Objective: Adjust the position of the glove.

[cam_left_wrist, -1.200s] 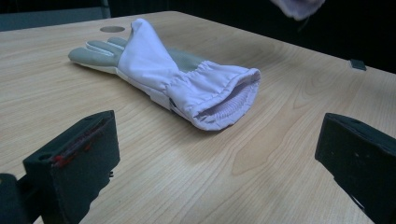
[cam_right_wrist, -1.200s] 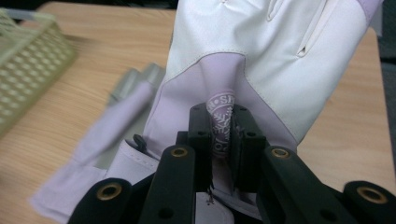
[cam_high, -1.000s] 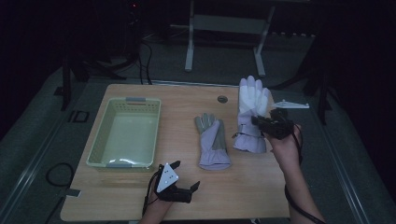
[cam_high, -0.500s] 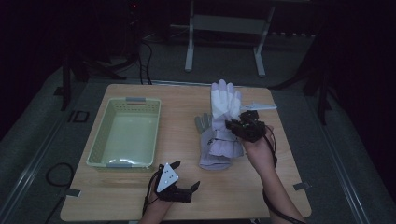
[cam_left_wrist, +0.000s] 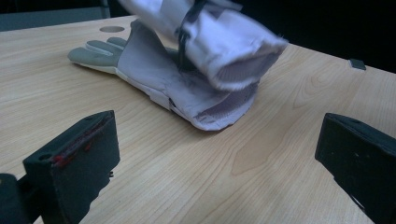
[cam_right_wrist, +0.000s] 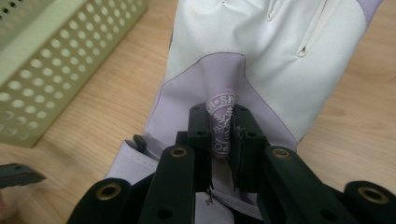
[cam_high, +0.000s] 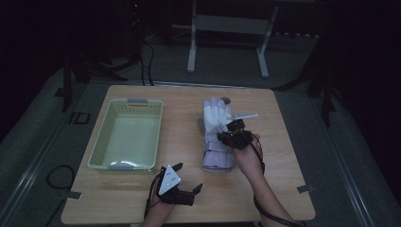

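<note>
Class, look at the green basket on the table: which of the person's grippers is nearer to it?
Left. The left gripper sits just off the basket's near right corner; the right gripper is farther right, gripping a glove.

Dim high view, bright blurry close-ups

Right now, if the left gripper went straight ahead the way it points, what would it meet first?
Probably the cuff of the glove lying on the table; the left gripper has open jaws and bare wood ahead first. Depth is uncertain.
</note>
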